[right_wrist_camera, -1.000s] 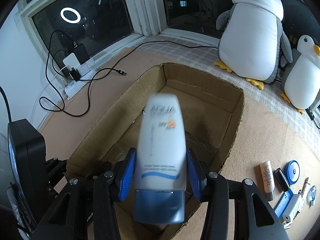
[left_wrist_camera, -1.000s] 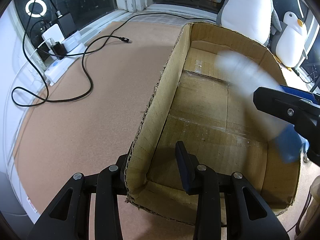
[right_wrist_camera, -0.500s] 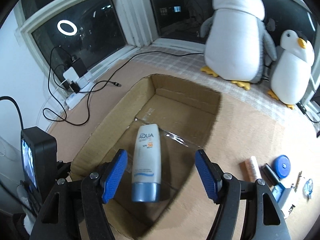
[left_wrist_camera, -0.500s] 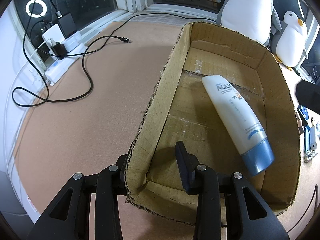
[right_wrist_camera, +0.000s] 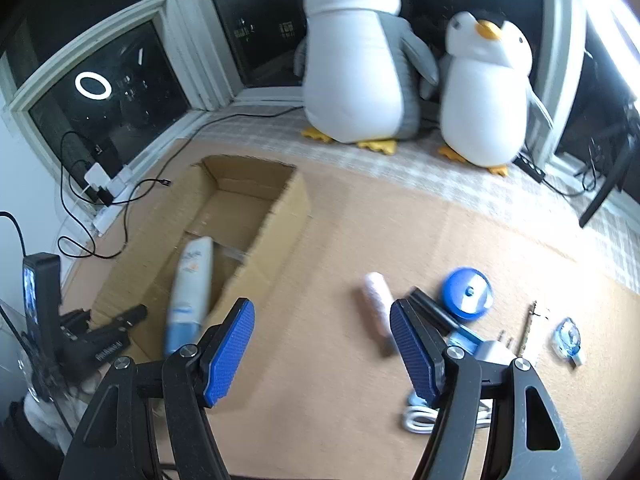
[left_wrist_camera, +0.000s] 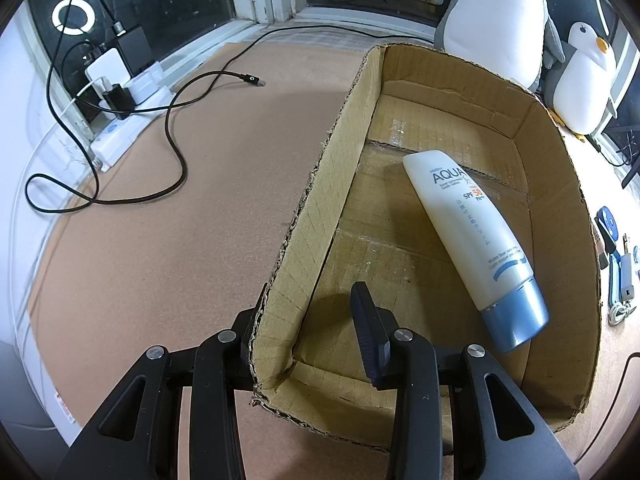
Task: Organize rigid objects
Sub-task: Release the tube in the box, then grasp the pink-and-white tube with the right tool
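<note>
A white sunscreen tube with a blue cap lies flat inside the open cardboard box; it also shows in the right wrist view. My left gripper straddles the box's near left wall, one finger outside and one finger inside, jaws apart with a gap to the wall. My right gripper is open and empty above the mat, right of the box. A pink tube, a black stick, a blue round case and a white plug lie just beyond it.
Two plush penguins stand at the back by the window. A power strip with chargers and a black cable lie at the left. A white coiled cable and a small blue tape dispenser lie at the right.
My right gripper let go of the sunscreen tube, which now lies in the box, then drew back and swung right toward the small items. The left gripper has not moved.
</note>
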{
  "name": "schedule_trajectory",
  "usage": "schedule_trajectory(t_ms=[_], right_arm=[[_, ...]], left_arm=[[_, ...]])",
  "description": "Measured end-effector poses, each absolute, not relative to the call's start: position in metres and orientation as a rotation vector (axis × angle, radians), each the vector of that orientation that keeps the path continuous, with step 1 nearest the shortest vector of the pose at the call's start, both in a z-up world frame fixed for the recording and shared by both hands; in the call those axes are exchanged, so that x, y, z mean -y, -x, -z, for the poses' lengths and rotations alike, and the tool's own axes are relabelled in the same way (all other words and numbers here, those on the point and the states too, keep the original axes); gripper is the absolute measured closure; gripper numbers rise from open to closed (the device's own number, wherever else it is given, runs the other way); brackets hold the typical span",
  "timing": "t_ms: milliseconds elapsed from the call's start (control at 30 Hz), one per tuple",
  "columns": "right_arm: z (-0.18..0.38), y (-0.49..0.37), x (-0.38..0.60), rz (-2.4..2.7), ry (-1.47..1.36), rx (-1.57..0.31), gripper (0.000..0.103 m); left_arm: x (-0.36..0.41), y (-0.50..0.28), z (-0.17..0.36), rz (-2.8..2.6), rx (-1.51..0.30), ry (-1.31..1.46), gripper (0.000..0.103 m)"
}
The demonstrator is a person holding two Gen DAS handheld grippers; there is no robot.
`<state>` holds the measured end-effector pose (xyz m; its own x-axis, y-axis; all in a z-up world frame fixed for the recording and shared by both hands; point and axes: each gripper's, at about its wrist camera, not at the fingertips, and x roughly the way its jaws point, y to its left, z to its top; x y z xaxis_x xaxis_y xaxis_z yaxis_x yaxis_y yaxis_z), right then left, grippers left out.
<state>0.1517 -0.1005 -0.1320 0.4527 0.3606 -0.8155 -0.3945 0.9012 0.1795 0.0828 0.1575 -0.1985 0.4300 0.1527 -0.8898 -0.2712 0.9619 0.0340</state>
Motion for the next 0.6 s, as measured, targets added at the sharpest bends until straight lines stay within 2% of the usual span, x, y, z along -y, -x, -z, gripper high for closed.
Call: schedule_trajectory(t_ms=[367,433,500,600], right_arm=[[0.161,-0.168,0.122,-0.483,0.104,-1.059,0.037],[0.166,-0.172,0.119,-0.49,0.12,-1.072,0.039],[0.172,-0.176,0.116,-0.504,0.125,-1.091,0.047],[0.181,-0.184,0.112,-0.511,0.132,-1.123,0.053]], left_arm=[[-0.158,-0.083,0.199,-0.264,-1.096,0.121,0.067],[-0.158,-0.083,0.199,-0.265,-1.096,0.121,0.067],[-0.159,-0.083,0.199,-0.265,-1.096,0.121,0.067],[-0.158,-0.083,0.199,-0.265,-1.096,0.121,0.067]])
